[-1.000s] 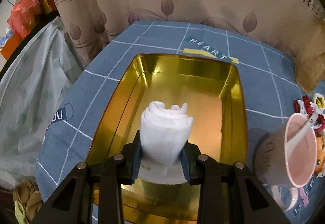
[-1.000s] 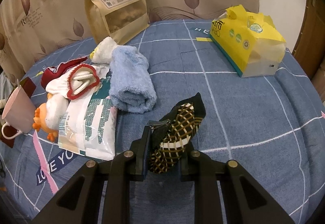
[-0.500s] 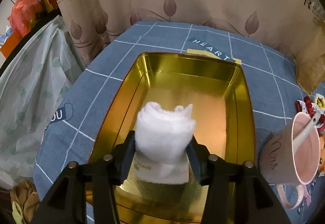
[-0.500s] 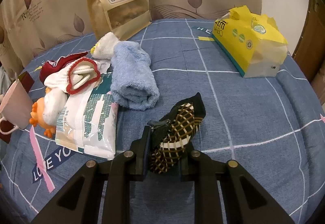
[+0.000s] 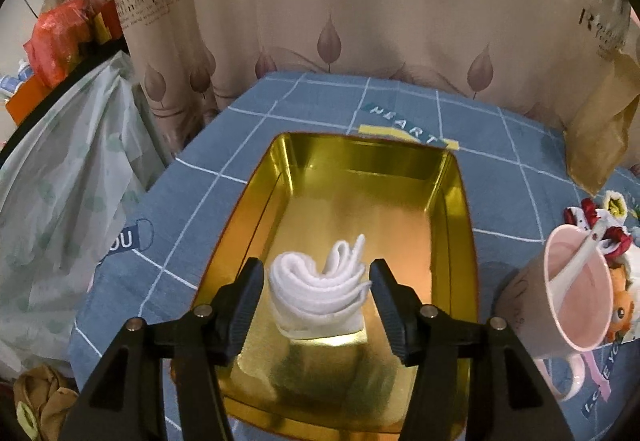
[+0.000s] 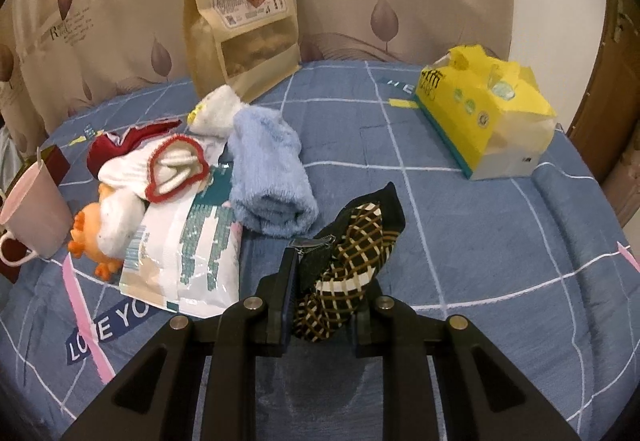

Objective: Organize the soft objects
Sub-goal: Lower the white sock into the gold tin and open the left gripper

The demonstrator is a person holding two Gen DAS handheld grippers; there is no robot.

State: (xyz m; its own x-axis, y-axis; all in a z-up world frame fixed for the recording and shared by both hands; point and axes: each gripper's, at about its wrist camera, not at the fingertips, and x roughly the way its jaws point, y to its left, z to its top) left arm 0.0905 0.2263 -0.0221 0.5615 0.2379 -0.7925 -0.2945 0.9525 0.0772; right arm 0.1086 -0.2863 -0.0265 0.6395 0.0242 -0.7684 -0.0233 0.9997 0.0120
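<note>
The left gripper (image 5: 317, 281) has just been opening, its jaws clear of the rolled white towel (image 5: 320, 291) standing near the gold tin's (image 5: 454, 209) front edge; the right gripper (image 6: 326, 295) clamps a checked sock (image 6: 352, 265) above the blue bedsheet (image 6: 500, 261)

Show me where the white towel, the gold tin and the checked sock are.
white towel (image 5: 316, 281), left wrist view, on its rolled top.
gold tin (image 5: 454, 209), left wrist view, on its right wall.
checked sock (image 6: 352, 273), right wrist view, on its patterned middle.
</note>
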